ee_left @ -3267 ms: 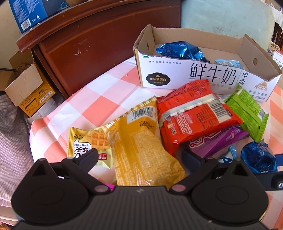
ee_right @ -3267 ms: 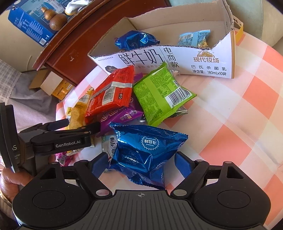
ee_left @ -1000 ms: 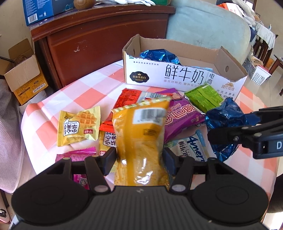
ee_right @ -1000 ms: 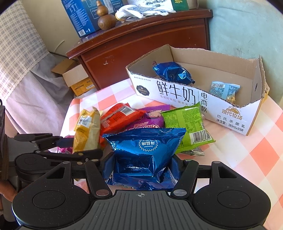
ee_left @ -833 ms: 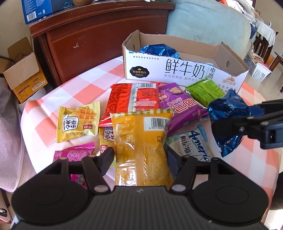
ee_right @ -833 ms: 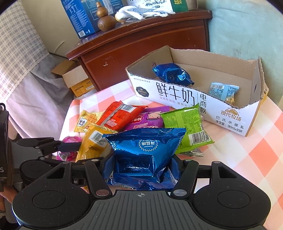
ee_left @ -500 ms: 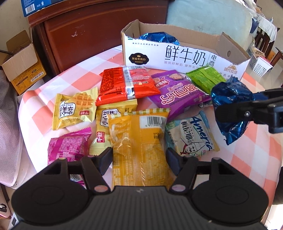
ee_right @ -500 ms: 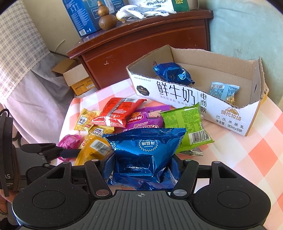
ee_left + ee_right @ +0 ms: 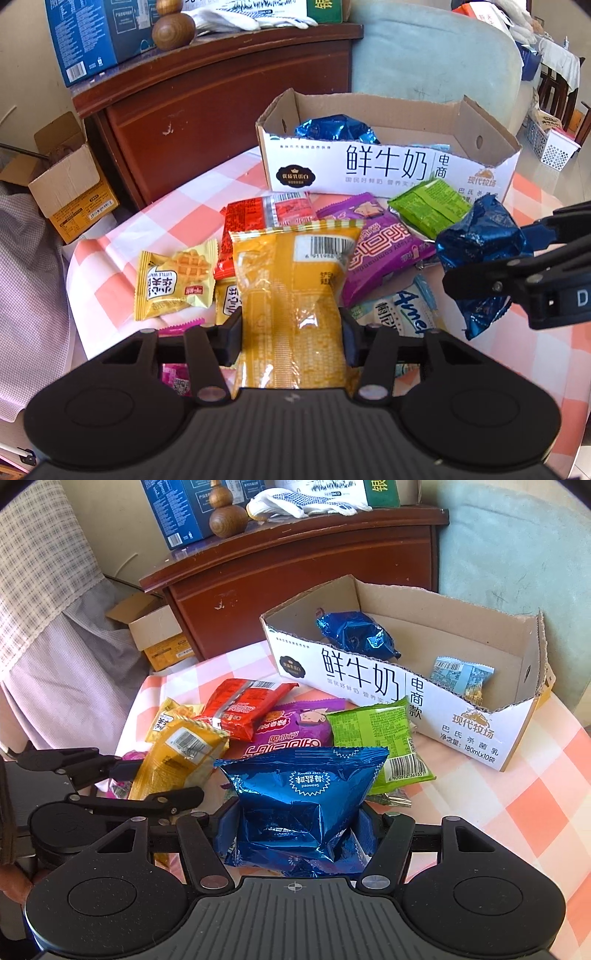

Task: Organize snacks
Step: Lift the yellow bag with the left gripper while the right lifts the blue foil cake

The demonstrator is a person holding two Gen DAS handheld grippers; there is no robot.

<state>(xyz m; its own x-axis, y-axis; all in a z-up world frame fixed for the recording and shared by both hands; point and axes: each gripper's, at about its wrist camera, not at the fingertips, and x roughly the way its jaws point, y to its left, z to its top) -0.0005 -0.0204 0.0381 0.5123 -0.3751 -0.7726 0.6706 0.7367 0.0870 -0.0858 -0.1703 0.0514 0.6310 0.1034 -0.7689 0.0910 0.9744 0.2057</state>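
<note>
Tongs on both sides clamp snacks, left tongs [image 9: 291,341] the yellow packet [image 9: 291,295], right tongs [image 9: 295,834] the blue packet [image 9: 301,797], with the cardboard box [image 9: 388,686] lying far-right, probably nearer the right.

Carton [image 9: 388,686] interior mostly open behind its front wall.

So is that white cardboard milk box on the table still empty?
No, the white cardboard milk box already holds a shiny blue foil packet and a small light-blue packet.
</note>
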